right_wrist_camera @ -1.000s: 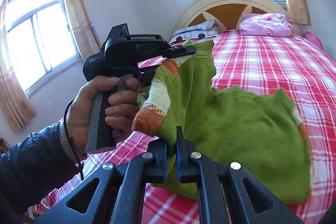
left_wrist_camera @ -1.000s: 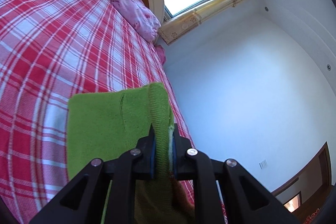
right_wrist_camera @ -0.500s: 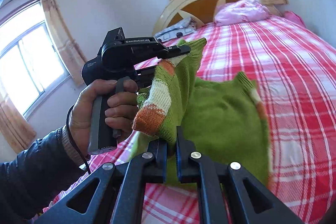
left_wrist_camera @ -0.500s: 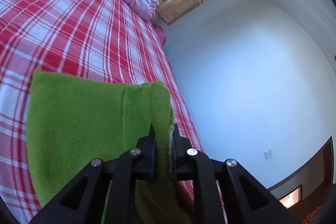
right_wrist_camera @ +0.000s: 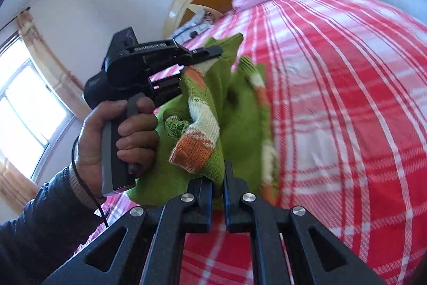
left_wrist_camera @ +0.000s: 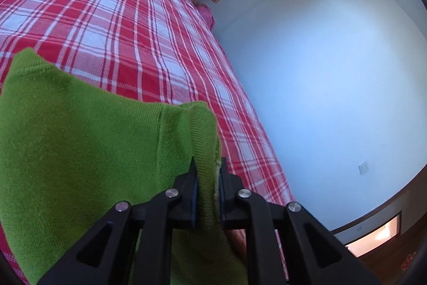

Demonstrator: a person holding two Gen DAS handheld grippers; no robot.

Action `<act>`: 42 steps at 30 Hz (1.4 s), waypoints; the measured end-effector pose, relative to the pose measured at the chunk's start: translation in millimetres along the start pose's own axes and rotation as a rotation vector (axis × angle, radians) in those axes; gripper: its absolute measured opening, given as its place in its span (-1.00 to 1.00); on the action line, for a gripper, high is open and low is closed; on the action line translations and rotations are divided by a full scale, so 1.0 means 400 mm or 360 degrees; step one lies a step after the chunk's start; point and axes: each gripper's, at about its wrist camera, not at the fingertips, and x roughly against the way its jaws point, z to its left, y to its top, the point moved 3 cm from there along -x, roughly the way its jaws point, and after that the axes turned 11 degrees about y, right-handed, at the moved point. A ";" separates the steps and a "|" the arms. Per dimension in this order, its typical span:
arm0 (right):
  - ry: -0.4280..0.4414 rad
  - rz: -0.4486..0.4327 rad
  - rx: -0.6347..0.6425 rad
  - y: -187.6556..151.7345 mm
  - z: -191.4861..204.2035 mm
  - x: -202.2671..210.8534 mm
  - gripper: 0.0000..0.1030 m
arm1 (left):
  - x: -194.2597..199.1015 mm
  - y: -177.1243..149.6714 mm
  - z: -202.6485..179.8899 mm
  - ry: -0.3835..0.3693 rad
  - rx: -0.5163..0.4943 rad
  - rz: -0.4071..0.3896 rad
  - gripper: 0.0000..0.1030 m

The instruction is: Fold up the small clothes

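Pinching the green sweater (right_wrist_camera: 213,108), both claws, left (left_wrist_camera: 206,172) and right (right_wrist_camera: 218,178), clamp it above the red plaid bed (right_wrist_camera: 347,98); "GenRobot.AI" marks the left claw at upper left.

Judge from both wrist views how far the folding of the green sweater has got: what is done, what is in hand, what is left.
Done: both grippers have pinched the green sweater by an edge. In hand: the left gripper and right gripper hold it up above the plaid bed, bunched, its striped sleeve dangling. Left: no finished fold shows; it must be laid flat, folded and released.
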 end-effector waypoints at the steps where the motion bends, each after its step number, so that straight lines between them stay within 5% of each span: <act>1: -0.0008 0.0008 -0.0020 -0.007 -0.012 0.001 -0.89 | -0.003 -0.004 -0.008 0.0011 -0.0017 0.0004 -0.66; 7: 0.0008 0.0039 -0.0096 -0.021 -0.045 -0.003 -0.85 | 0.069 -0.045 -0.080 0.0075 -0.0274 -0.0084 -0.59; 10: 0.0027 0.0041 -0.0157 -0.024 -0.063 0.002 -0.70 | 0.144 -0.090 -0.079 0.0237 -0.0431 -0.0167 -0.59; 12: 0.0005 0.0002 -0.0178 -0.022 -0.071 0.023 -0.54 | 0.175 -0.119 -0.058 0.0362 -0.0502 -0.0199 -0.27; 13: -0.0032 -0.0022 -0.0164 -0.021 -0.069 0.035 -0.38 | 0.184 -0.132 -0.044 0.0435 -0.0532 -0.0217 0.01; 14: -0.0166 -0.0077 -0.0108 -0.017 -0.061 0.058 -0.02 | 0.200 -0.154 -0.027 0.0490 -0.0568 -0.0247 0.11; 15: -0.0226 -0.0122 -0.0071 -0.013 -0.049 0.072 0.11 | 0.206 -0.172 -0.011 0.0531 -0.0594 -0.0260 0.11; 17: -0.0245 -0.0230 0.0024 0.007 -0.005 0.098 0.11 | 0.199 -0.215 0.023 0.0676 -0.0662 -0.0219 0.10; 21: -0.0155 -0.0185 0.0229 0.042 0.100 0.042 0.11 | 0.198 -0.270 0.038 0.0857 -0.0785 -0.0289 0.10; 25: -0.0002 0.0045 0.0243 0.051 0.139 -0.088 0.08 | 0.215 -0.293 0.044 0.0846 -0.0769 -0.0337 0.18; 28: -0.0171 0.0196 0.0086 0.039 0.061 -0.152 0.03 | 0.231 -0.298 0.055 0.0778 -0.0733 -0.0345 0.18; 38: -0.0024 0.0129 0.0120 0.137 0.110 -0.153 -0.01 | 0.261 -0.347 0.096 0.0665 -0.0558 -0.0277 0.52; 42: -0.0252 0.0323 0.0049 0.177 0.014 -0.272 -0.02 | 0.246 -0.344 0.115 0.0640 -0.0512 -0.0233 0.59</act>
